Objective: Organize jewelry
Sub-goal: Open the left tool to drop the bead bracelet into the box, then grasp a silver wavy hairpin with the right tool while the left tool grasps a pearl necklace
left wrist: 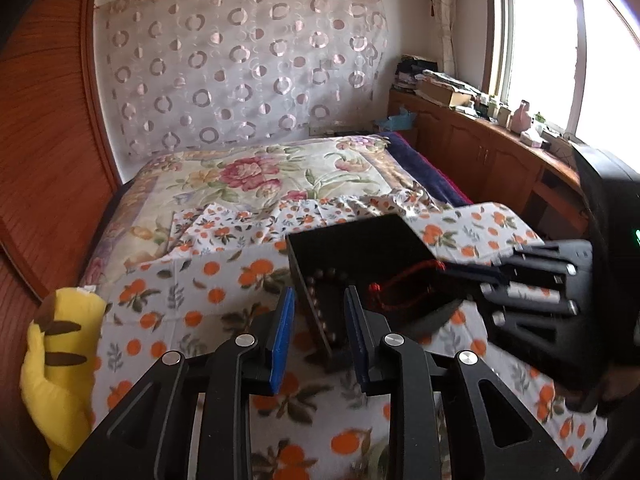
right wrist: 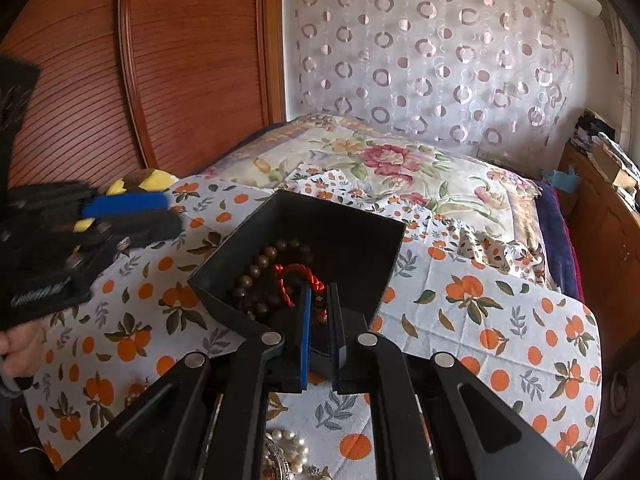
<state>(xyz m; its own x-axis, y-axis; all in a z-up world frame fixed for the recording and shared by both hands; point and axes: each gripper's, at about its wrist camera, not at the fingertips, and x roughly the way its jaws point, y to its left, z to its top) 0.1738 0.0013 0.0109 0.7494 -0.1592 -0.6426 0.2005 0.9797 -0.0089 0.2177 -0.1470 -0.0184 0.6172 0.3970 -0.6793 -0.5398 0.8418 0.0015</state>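
A black open box (right wrist: 344,236) sits on the orange-print cloth on the bed; it also shows in the left wrist view (left wrist: 360,248). Inside lie a brown bead bracelet (right wrist: 264,264) and a red cord bracelet (right wrist: 298,274). My right gripper (right wrist: 319,300) hovers over the box's near rim with its jaws a narrow gap apart, the cord's end and small beads between them. My left gripper (left wrist: 319,304) is open, just in front of the box's left wall, empty. A pile of pearl and silver jewelry (right wrist: 286,454) lies on the cloth under the right gripper.
A yellow plush toy (left wrist: 60,364) lies at the cloth's left edge. A wooden wardrobe (right wrist: 160,60) stands left of the bed. A wooden cabinet (left wrist: 480,148) with clutter runs along the window on the right. A floral quilt (left wrist: 260,176) covers the far bed.
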